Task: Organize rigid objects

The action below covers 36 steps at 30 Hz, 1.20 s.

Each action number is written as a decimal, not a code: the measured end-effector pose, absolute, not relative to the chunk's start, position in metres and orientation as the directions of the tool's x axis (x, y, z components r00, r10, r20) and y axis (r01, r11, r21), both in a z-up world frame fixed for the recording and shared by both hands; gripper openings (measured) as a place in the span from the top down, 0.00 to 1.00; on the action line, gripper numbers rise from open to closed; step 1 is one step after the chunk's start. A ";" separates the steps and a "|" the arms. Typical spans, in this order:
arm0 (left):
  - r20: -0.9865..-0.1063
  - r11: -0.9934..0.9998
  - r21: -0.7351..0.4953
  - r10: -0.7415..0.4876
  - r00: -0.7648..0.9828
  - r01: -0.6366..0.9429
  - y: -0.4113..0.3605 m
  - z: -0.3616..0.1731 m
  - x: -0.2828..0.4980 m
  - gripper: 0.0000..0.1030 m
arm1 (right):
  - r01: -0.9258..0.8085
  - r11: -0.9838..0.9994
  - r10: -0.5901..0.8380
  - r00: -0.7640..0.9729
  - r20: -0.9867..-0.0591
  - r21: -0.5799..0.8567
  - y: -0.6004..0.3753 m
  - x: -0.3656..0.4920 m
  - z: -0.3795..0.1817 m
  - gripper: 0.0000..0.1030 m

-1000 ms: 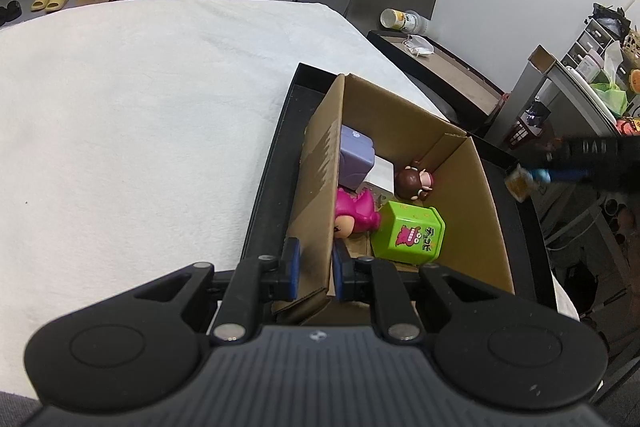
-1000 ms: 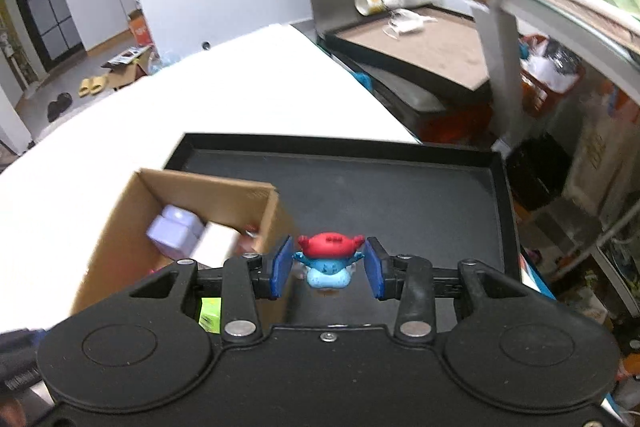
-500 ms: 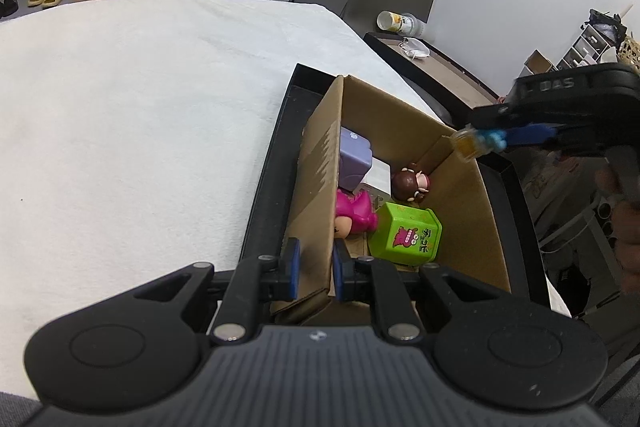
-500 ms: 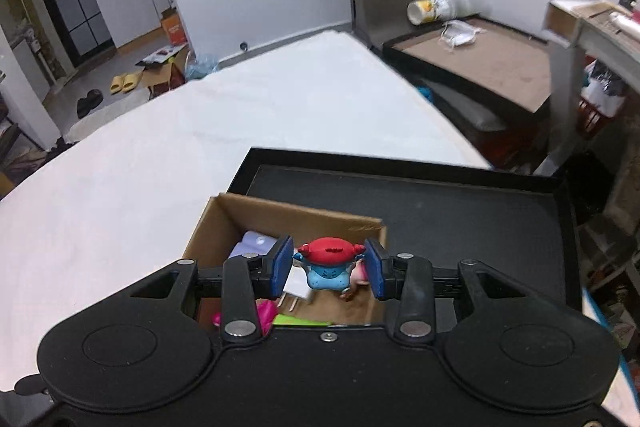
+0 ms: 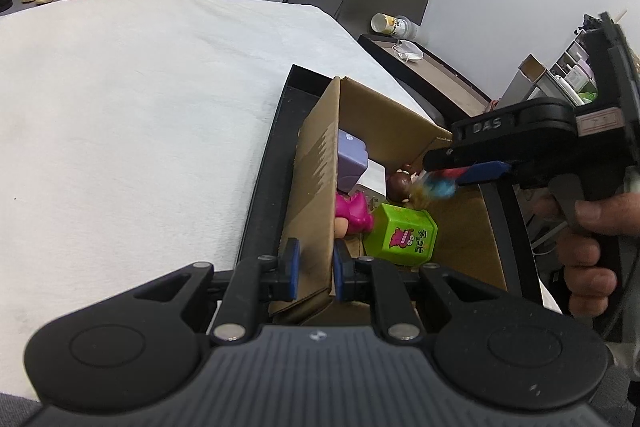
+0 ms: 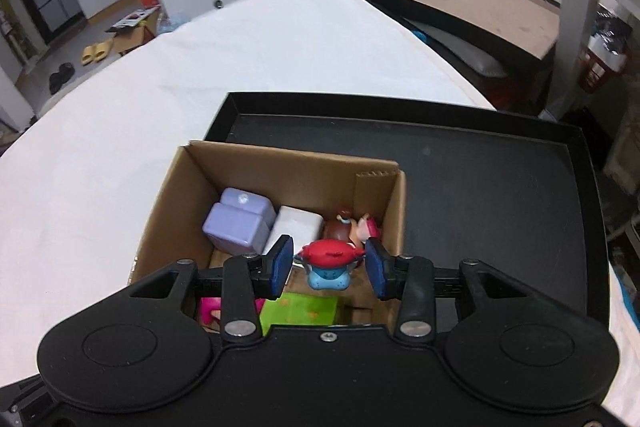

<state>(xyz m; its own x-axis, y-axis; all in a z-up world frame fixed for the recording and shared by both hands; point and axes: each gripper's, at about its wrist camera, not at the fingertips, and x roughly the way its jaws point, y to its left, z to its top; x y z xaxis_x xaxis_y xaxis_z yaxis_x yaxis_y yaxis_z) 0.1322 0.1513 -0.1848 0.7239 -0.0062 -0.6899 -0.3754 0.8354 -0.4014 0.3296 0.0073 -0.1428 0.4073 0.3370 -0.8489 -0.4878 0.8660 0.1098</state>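
An open cardboard box (image 5: 318, 163) (image 6: 288, 163) stands in a black tray (image 6: 500, 195) on a white cloth. Inside lie a lilac block (image 6: 240, 221), a white block (image 6: 296, 229), a brown-haired doll (image 6: 348, 227), a pink toy (image 5: 352, 213) and a green box (image 5: 402, 233). My left gripper (image 5: 314, 269) is shut on the box's left wall near its front corner. My right gripper (image 6: 327, 269) holds a small red-and-blue figure (image 6: 328, 263) between its pads, above the box interior; the figure also shows blurred in the left wrist view (image 5: 438, 187).
A second black tray with a brown board (image 6: 480, 3), a lying cup and a mask sits beyond the table. Shelving and clutter stand at right. The white cloth (image 5: 140, 107) spreads left of the tray.
My right gripper has carried the figure from over the tray's right side to above the open box. The left gripper has kept its hold on the box wall.
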 end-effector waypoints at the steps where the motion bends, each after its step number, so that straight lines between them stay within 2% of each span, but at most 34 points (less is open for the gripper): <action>1: -0.687 0.834 -0.406 -0.009 0.727 -0.373 0.152 -0.185 0.132 0.85 | -0.486 0.866 0.348 0.410 -0.843 0.121 0.004 0.328 -0.139 0.59; 12: -0.687 0.824 -0.408 0.006 0.726 -0.393 0.154 -0.184 0.135 0.85 | -0.447 0.878 0.393 0.463 -0.795 0.173 -0.056 0.309 -0.104 0.51; 16: -0.718 0.794 -0.434 -0.019 0.696 -0.426 0.159 -0.184 0.137 0.84 | -0.428 0.885 0.392 0.468 -0.792 0.185 -0.076 0.301 -0.101 0.41; 20: -0.749 0.848 -0.335 0.025 0.662 -0.411 0.152 -0.165 0.147 0.84 | -0.416 0.892 0.383 0.483 -0.788 0.179 -0.095 0.291 -0.101 0.35; 25: -0.762 0.869 -0.291 0.042 0.647 -0.399 0.141 -0.149 0.145 0.84 | -0.399 0.897 0.385 0.496 -0.779 0.189 -0.115 0.279 -0.098 0.23; 32: -0.767 0.881 -0.270 0.047 0.639 -0.388 0.129 -0.126 0.137 0.82 | -0.380 0.902 0.389 0.519 -0.761 0.202 -0.141 0.266 -0.086 0.13; 35: -0.770 0.889 -0.260 0.044 0.636 -0.377 0.122 -0.115 0.134 0.77 | -0.375 0.904 0.391 0.536 -0.748 0.204 -0.150 0.257 -0.080 0.06; 36: -0.769 0.893 -0.256 0.045 0.637 -0.371 0.119 -0.111 0.133 0.73 | -0.374 0.905 0.389 0.542 -0.745 0.202 -0.153 0.254 -0.078 0.02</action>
<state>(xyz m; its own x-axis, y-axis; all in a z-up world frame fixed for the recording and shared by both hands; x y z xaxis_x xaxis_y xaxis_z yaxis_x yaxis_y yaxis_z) 0.1329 0.1191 -0.1110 0.6374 0.0446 -0.7692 -0.3713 0.8926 -0.2559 0.2540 -0.1529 -0.0784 0.5419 0.3895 -0.7447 -0.3737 0.9054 0.2016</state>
